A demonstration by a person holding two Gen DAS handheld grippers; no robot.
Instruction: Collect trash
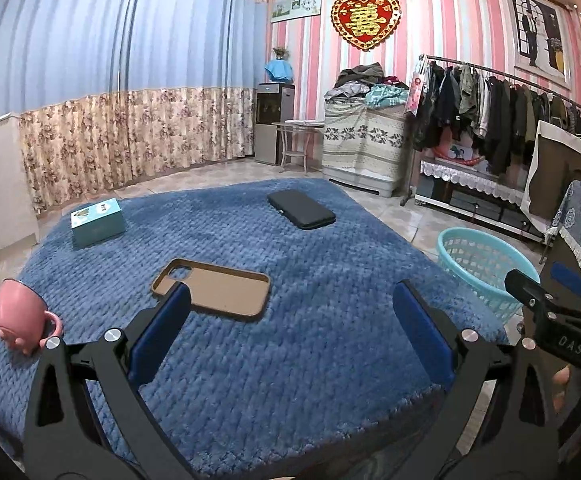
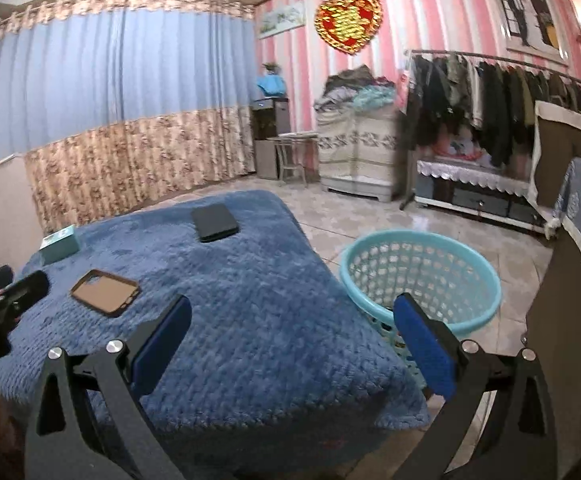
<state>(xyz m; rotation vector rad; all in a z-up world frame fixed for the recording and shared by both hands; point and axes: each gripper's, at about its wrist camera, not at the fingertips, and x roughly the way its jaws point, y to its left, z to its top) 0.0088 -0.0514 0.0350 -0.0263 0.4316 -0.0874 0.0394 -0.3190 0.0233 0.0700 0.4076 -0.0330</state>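
Both grippers, left [image 1: 290, 320] and right [image 2: 292, 332], gape empty; only the left view catches the pink mug [image 1: 22, 316], while the basket [image 2: 420, 276] shows whole on the right.

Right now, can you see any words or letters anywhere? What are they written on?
"DAS": white letters on the black body of the right gripper.
Gold double-happiness character "囍": on the red heart decoration on the striped wall.
Teal box: printing too small to read.
Wall banner: too blurred to read.

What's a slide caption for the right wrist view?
Open right gripper hovers over blue blanket edge, teal basket on floor beside it.
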